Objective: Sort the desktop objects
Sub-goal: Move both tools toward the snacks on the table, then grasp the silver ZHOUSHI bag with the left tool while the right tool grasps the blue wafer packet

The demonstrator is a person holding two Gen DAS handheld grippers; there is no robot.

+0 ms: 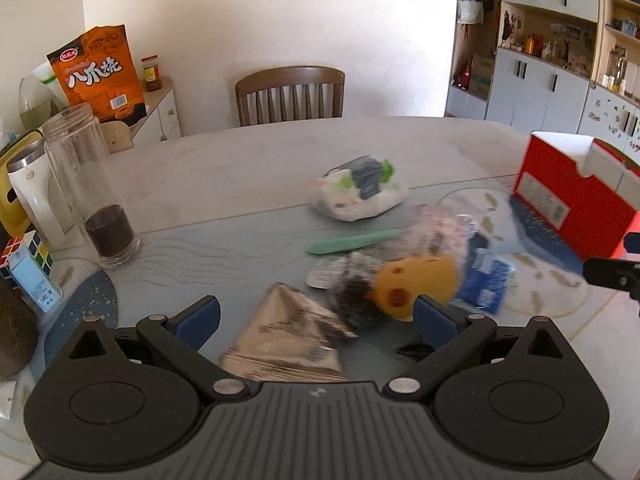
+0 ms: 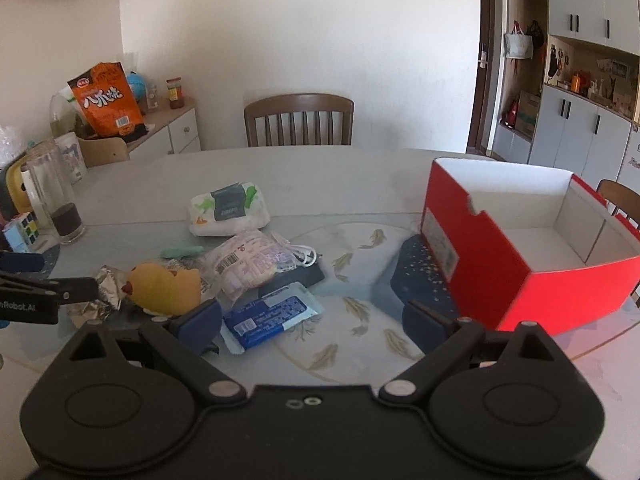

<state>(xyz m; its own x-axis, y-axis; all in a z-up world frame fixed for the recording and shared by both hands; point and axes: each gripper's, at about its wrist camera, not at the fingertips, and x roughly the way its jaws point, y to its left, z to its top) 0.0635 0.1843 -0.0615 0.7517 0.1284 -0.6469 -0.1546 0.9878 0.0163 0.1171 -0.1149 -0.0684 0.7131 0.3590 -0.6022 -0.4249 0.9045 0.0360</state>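
A pile of small objects lies mid-table: a yellow duck toy [image 1: 414,286] [image 2: 166,286], a silver foil packet [image 1: 286,340] [image 2: 106,282], a blue packet [image 1: 486,282] [image 2: 270,316], a pink snack bag [image 2: 248,262], a green stick [image 1: 354,241] [image 2: 182,252] and a wipes pack [image 1: 360,190] [image 2: 228,210]. An open red box [image 2: 480,256] [image 1: 568,200] stands at the right and looks empty. My left gripper [image 1: 316,320] is open over the foil packet, beside the duck. My right gripper [image 2: 312,320] is open above the blue packet.
A tall glass jar with dark liquid [image 1: 94,192] [image 2: 56,196], a Rubik's cube [image 1: 28,254], a small carton [image 1: 36,284] and a white kettle [image 1: 34,196] stand at the left. A wooden chair [image 1: 290,94] is behind the table. A black cable end [image 1: 416,348] lies near my left gripper.
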